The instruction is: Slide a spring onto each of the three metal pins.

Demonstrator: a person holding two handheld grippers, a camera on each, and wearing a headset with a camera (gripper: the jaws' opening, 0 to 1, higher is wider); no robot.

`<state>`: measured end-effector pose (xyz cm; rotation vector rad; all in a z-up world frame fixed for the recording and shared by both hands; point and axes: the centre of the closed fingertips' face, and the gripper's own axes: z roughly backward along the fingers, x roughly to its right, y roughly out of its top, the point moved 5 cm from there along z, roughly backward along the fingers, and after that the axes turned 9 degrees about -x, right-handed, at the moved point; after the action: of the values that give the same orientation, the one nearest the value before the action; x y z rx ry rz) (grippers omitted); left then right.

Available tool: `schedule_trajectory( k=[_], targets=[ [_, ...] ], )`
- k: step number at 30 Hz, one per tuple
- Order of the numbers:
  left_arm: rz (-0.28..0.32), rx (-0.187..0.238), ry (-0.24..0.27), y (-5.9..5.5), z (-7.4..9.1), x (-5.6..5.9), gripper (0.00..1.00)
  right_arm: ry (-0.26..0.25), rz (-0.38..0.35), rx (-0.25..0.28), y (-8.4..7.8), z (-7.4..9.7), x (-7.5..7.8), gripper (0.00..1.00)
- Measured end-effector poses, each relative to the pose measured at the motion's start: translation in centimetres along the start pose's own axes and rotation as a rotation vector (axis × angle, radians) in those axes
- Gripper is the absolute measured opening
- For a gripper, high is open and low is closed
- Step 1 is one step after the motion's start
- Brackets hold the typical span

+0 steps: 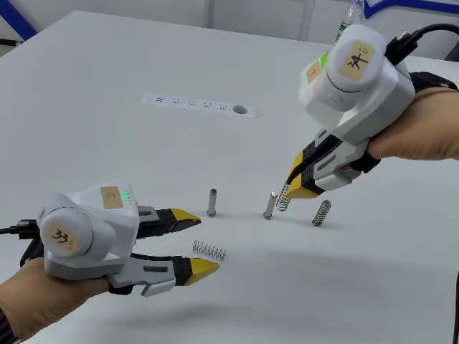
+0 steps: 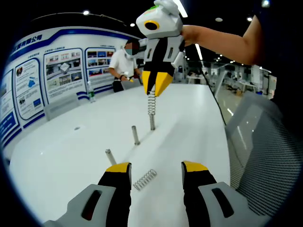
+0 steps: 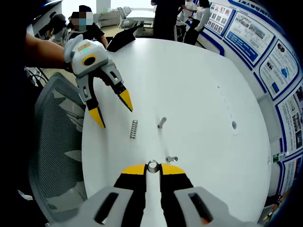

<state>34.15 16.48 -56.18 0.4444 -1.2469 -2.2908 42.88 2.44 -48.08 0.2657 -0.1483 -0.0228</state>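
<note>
Two bare metal pins (image 1: 211, 202) (image 1: 270, 205) stand upright on the white table (image 1: 107, 129). To their right stands a third spring (image 1: 322, 213), apparently around a pin. My right gripper (image 1: 294, 192) is shut on a spring (image 1: 283, 198), which hangs just right of the middle pin and close to it. In the right gripper view the spring's end ring (image 3: 152, 166) shows between the tips, with that pin (image 3: 171, 159) beside it. Another spring (image 1: 209, 250) lies flat on the table, in front of my open left gripper (image 1: 197, 242) and seen between its jaws (image 2: 144, 179).
A white power strip (image 1: 201, 104) is set into the table farther back. A bottle (image 1: 351, 14) stands at the far edge. A grey mesh chair (image 2: 265, 156) sits beside the table. People stand in the background.
</note>
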Motion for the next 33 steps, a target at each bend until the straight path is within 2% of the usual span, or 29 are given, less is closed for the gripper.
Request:
schedule_trajectory(
  k=[7, 14, 23, 33],
  targets=[
    [0.018, 0.001, 0.025, -0.3, 0.5, -0.5, 0.46, -0.049, -0.034, -0.010, -0.4, -1.0, 2.3, 0.11],
    [0.035, -0.003, 0.039, -0.6, 0.7, -0.8, 0.51, -0.073, -0.057, -0.012, -0.3, -2.3, 3.5, 0.11],
    [0.049, -0.008, 0.053, -0.9, 0.8, -0.9, 0.55, -0.055, -0.083, -0.014, -0.3, -3.8, 4.0, 0.11],
    [0.054, -0.011, 0.061, -1.1, 0.9, -1.1, 0.55, -0.033, -0.087, -0.026, -0.2, -4.4, 3.7, 0.11]
  ],
)
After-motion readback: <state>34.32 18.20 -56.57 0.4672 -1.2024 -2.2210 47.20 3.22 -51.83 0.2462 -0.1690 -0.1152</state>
